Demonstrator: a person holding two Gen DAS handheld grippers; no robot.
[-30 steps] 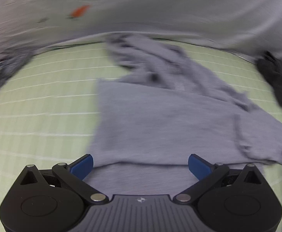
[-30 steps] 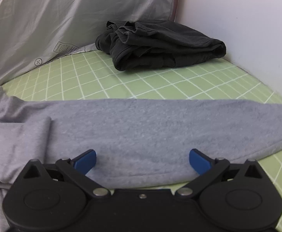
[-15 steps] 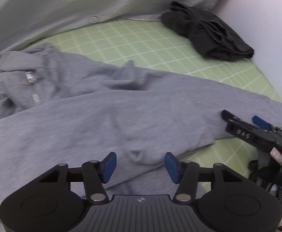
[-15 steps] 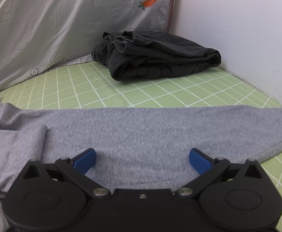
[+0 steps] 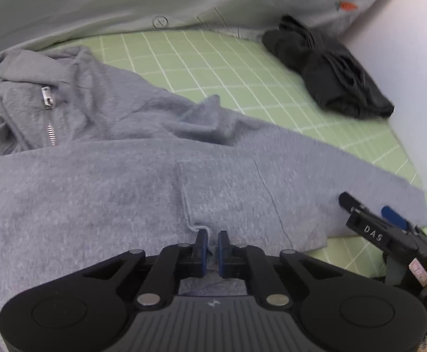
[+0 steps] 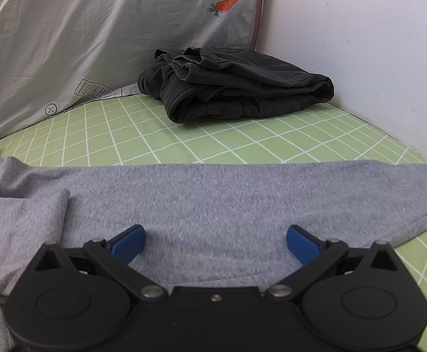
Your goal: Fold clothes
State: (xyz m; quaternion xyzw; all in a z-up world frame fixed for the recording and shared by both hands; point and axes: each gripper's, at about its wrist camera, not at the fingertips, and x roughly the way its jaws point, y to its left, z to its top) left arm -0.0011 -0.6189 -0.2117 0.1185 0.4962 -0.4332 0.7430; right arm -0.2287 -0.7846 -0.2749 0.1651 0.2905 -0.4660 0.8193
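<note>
Grey zip garment (image 5: 143,187): spread flat on green checked bed sheet (image 5: 213,67), directly under and ahead of both tongs.

Step in hand: gripping. Left tongs (image 5: 210,248) closing on a small raised pinch of the near hem, cloth between the blue pads, beside a seam corner. Right tongs (image 6: 214,242) wide apart, nothing between the pads, hovering over the long flat strip of grey cloth near its end.

Next move, as judged: second grip with right tongs on the near edge, then both lifted and carried across together to lay one fold; thin pinch may slip if pulled before fully clamped.

Beyond left tongs: bunched collar with metal zip (image 5: 48,114), still rumpled.

Farther off: dark folded garment (image 6: 236,83), well apart, against white wall (image 6: 360,44); grey carrot-print cloth (image 6: 96,29) behind. Neither obstructing.
</note>
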